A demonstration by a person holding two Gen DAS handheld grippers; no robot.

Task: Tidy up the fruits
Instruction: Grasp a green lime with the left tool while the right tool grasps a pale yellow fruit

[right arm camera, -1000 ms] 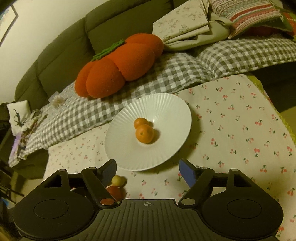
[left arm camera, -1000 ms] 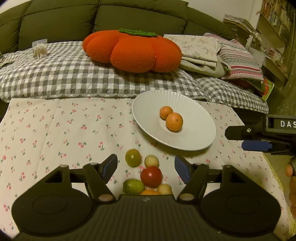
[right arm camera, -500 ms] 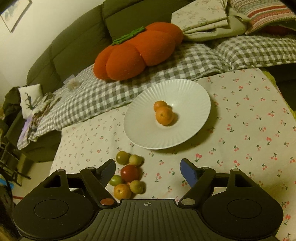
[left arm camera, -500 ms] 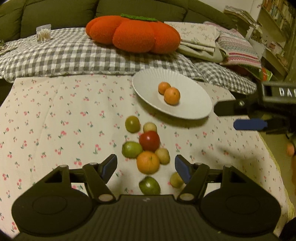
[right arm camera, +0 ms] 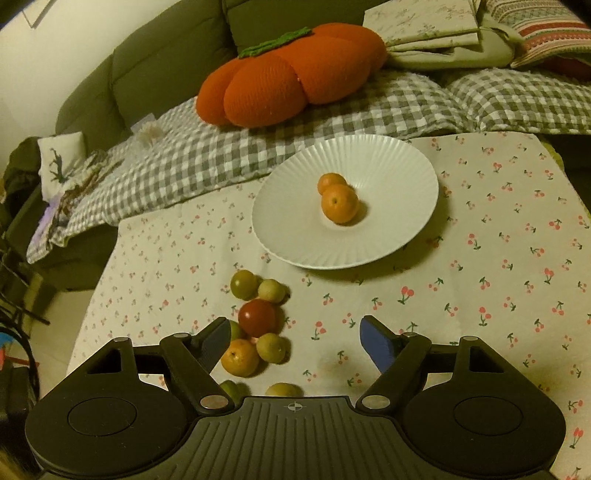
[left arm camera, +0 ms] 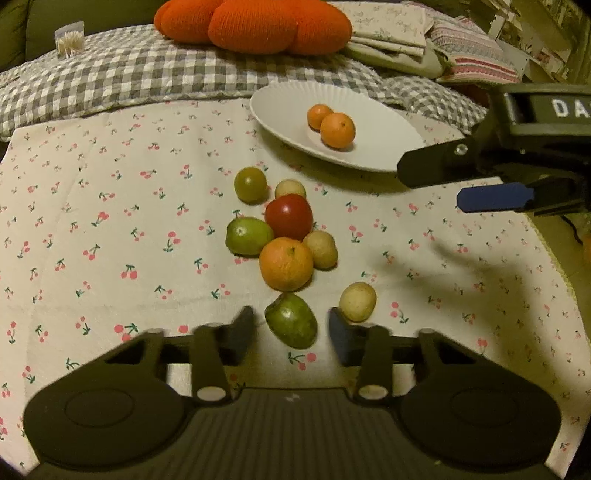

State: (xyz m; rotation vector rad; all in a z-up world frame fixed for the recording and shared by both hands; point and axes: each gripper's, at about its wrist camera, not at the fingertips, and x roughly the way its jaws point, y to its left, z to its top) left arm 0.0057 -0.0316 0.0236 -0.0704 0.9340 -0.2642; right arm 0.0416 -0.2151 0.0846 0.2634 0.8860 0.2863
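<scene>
A white ribbed plate [left arm camera: 369, 155] [right arm camera: 399, 206] holds two small oranges [left arm camera: 337, 130] [right arm camera: 339, 203]. Several loose fruits lie on the cherry-print cloth in front of it: a red tomato [left arm camera: 289, 217] [right arm camera: 257, 316], an orange [left arm camera: 286, 263] [right arm camera: 240, 357], green fruits [left arm camera: 248, 236] and pale yellow ones [left arm camera: 357, 301]. My left gripper [left arm camera: 290, 330] is open, its fingers on either side of the nearest green fruit [left arm camera: 291, 319], not closed on it. My right gripper [right arm camera: 295, 341] is open and empty above the cloth, right of the pile; it also shows in the left wrist view [left arm camera: 480, 184].
A sofa with a grey checked blanket [right arm camera: 258, 147] borders the table's far side, carrying an orange pumpkin cushion [right arm camera: 288, 81] [left arm camera: 255, 26] and folded linens [right arm camera: 436, 33]. The cloth's right edge [left arm camera: 554, 258] drops off to the floor.
Both grippers pulled back and lowered, bringing the fruit pile into view. My left gripper's jaws have narrowed around the nearest green fruit. The right gripper stays open.
</scene>
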